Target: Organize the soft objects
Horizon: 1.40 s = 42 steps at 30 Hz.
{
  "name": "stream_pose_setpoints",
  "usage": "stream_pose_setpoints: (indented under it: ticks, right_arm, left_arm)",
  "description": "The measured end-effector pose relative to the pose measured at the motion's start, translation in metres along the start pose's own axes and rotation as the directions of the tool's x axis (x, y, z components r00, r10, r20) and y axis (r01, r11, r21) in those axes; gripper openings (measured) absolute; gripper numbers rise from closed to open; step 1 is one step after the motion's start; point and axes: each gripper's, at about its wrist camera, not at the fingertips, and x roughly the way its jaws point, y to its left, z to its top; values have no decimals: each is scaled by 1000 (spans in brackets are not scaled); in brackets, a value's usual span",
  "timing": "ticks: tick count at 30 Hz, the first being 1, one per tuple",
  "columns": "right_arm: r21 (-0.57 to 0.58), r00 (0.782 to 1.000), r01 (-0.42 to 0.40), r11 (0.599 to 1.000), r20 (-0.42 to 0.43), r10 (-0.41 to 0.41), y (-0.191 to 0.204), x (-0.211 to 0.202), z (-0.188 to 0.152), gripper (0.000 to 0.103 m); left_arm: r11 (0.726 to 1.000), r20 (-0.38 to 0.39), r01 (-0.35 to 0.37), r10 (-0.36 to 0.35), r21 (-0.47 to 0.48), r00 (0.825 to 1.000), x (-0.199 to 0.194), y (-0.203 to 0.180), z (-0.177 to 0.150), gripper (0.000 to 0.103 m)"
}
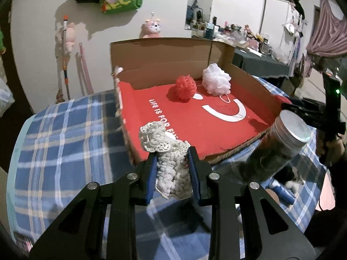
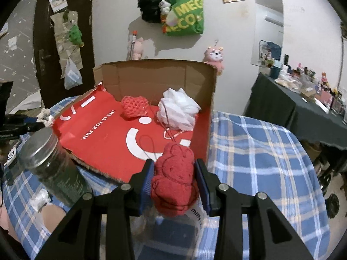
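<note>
While my left tongs (image 1: 172, 162) pinch a white crochet piece (image 1: 167, 158) just above the near edge of the plaid-covered tabletop (image 1: 65, 140), my right tongs (image 2: 174, 178) are closed on a red crochet piece (image 2: 174, 179) there too. Between them, near that edge, a jar (image 2: 52, 164) stands beside the box (image 2: 156, 75). Farther in, toward the box's back wall, lie a red pouf (image 1: 185, 87) and a white pouf (image 1: 215, 79), just beside each other.
</note>
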Motion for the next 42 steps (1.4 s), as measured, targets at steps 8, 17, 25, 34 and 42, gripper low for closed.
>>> stream_pose_setpoints:
  ticks: [8, 17, 25, 34, 42]
  right_arm:
    - [-80, 995, -13, 997, -101, 5, 8, 41, 34, 41]
    - [-138, 956, -32, 990, -295, -10, 15, 93, 48, 41]
    - [-227, 924, 5, 974, -372, -91, 26, 114, 44, 42]
    - [-308, 907, -4, 951, -401, -126, 37, 117, 36, 42]
    - [-319, 902, -1, 948, -409, -136, 39, 119, 39, 43]
  left_arm:
    - [997, -83, 52, -48, 50, 995, 33, -15, 34, 26]
    - [997, -249, 37, -18, 74, 968, 92, -16, 47, 26]
    - [993, -334, 13, 28, 119, 942, 120, -20, 45, 26]
    - [991, -361, -8, 55, 131, 931, 130, -17, 42, 26]
    - [990, -372, -5, 57, 141, 926, 134, -18, 41, 26]
